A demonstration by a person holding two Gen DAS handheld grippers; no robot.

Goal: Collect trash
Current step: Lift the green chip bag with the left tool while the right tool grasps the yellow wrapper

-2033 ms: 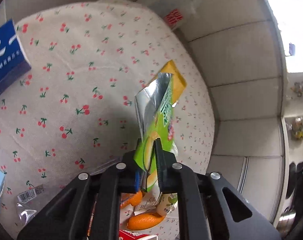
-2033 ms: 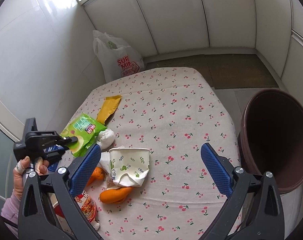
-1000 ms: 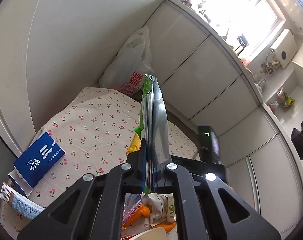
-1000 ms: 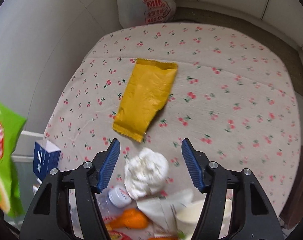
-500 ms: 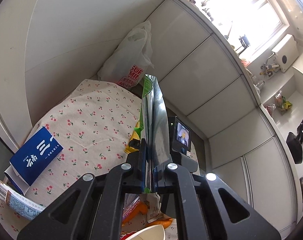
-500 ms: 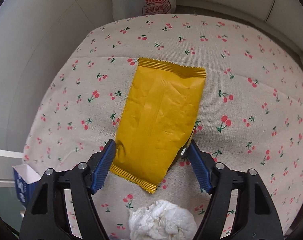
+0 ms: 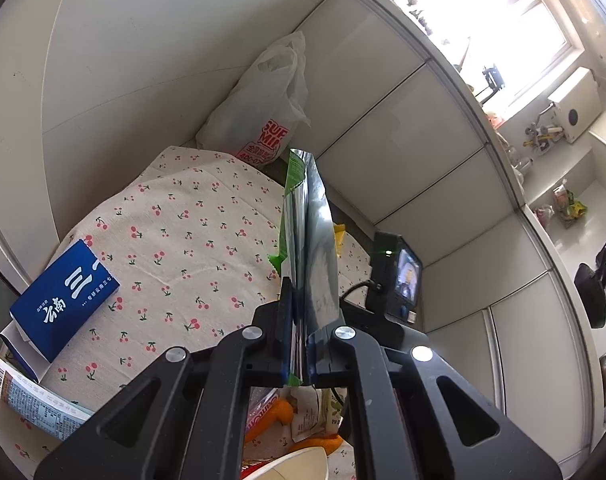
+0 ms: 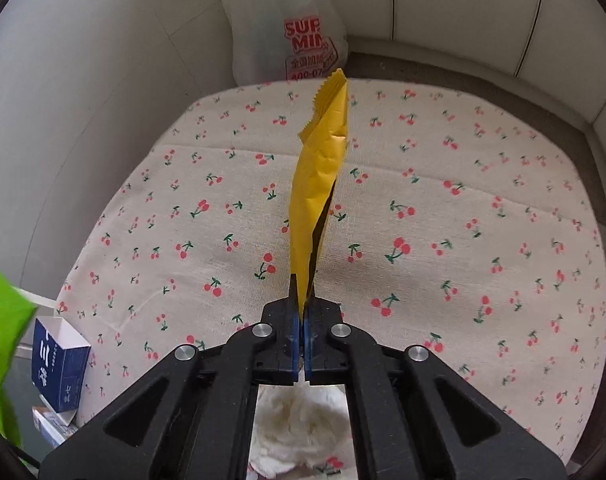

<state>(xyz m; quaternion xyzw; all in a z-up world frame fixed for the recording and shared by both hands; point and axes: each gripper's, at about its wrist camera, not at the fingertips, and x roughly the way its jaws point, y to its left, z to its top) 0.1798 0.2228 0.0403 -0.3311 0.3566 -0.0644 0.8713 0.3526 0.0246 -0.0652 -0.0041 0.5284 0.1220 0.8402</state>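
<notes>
Right claw (image 8: 303,320) just closed, pinching yellow wrapper (image 8: 321,184) at its corner; left claw (image 7: 303,344) grips green snack bag (image 7: 309,256). I fear the wrapper slips free toward 12 o'clock.

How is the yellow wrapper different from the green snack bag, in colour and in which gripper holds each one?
The yellow wrapper is plain yellow; the green snack bag is green outside with a silver lining. The right gripper pinches the yellow wrapper; the left gripper pinches the green snack bag. Both stand up, seen edge-on, above the cherry tablecloth.
</notes>
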